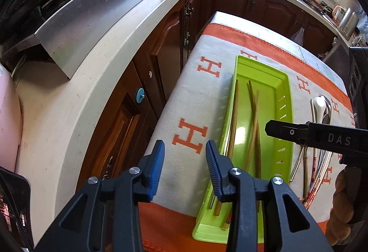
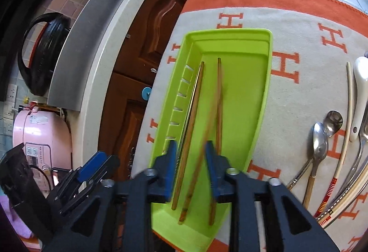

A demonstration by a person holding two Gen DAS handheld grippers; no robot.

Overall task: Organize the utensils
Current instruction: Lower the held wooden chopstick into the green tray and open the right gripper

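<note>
Chopsticks [image 2: 196, 114] lie in the green tray [image 2: 248, 95] under the right tongs [image 2: 189, 160], whose jaws stand apart, empty; left tongs [image 1: 185, 160] likewise apart. Right of them, spoons [image 2: 320, 144]: light, stiff, slippery; grip mid-handle.

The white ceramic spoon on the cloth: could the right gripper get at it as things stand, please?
Probably yes. The white ceramic spoon lies uncovered on the cloth, right of the green tray, and the right gripper is open and empty.

Both grippers: black frames w/ silver screws, ribbed blue pads [image 1: 212, 169]; right gripper [image 1: 271, 129] marked "DAS".
</note>
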